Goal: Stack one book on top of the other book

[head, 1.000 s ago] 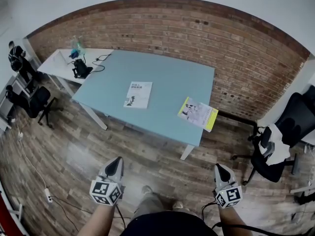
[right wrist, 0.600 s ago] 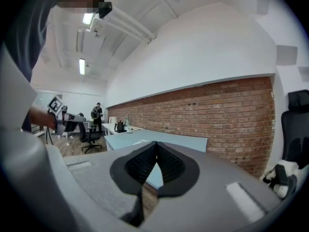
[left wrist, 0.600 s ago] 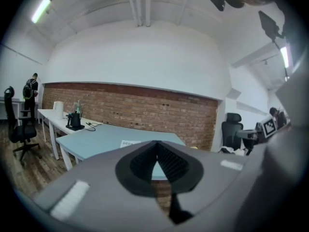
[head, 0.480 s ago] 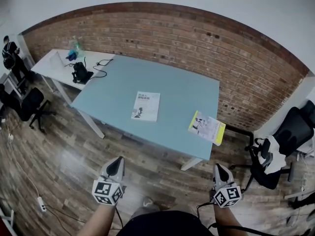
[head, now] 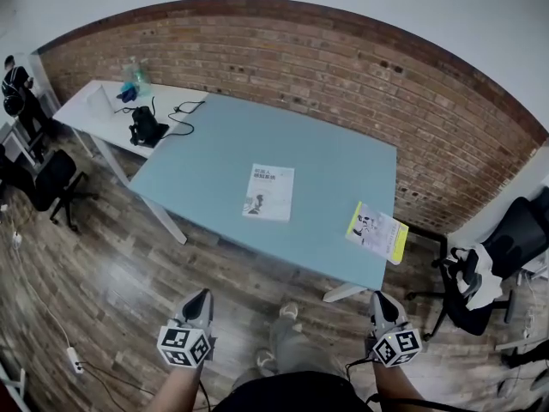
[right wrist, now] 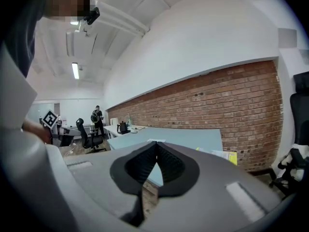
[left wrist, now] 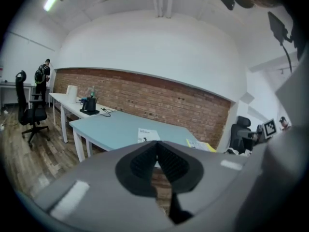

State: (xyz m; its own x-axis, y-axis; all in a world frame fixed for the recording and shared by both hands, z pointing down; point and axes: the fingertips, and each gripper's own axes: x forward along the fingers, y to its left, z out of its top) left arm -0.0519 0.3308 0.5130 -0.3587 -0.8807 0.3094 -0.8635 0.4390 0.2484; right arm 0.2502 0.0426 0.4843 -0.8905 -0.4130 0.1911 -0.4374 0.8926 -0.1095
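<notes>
Brick wall (head: 343, 67) runs behind the blue table (head: 197, 157), and plank floor (head: 94, 264) covers the near side of the table, where we stand. A white desk (head: 90, 110) butts against the table's left end and carries a black bag (head: 144, 127) with a cable beside it. One black office chair (head: 506, 239) stands off the table's right end and another (head: 47, 178) off its left end, past the desk.

Both books lie flat on the table and well apart from each other. The white book (head: 268, 192) is about midway along the table, closer to its near edge than to the wall. The yellow book (head: 377, 231) sits at the table's near right corner, and its yellow side seems to reach just past the table's right edge.

We hold both tools over the floor, short of the table's near edge and touching nothing on it. Our left gripper (head: 199, 297) points at the table to the left of the white book, and in the left gripper view its ridged pads (left wrist: 145, 161) meet with nothing between them. Our right gripper (head: 380, 299) lines up roughly with the yellow book at the table's right corner. The right gripper view shows its jaws pressed together and empty too. Both books lie well ahead of the two tips.
</notes>
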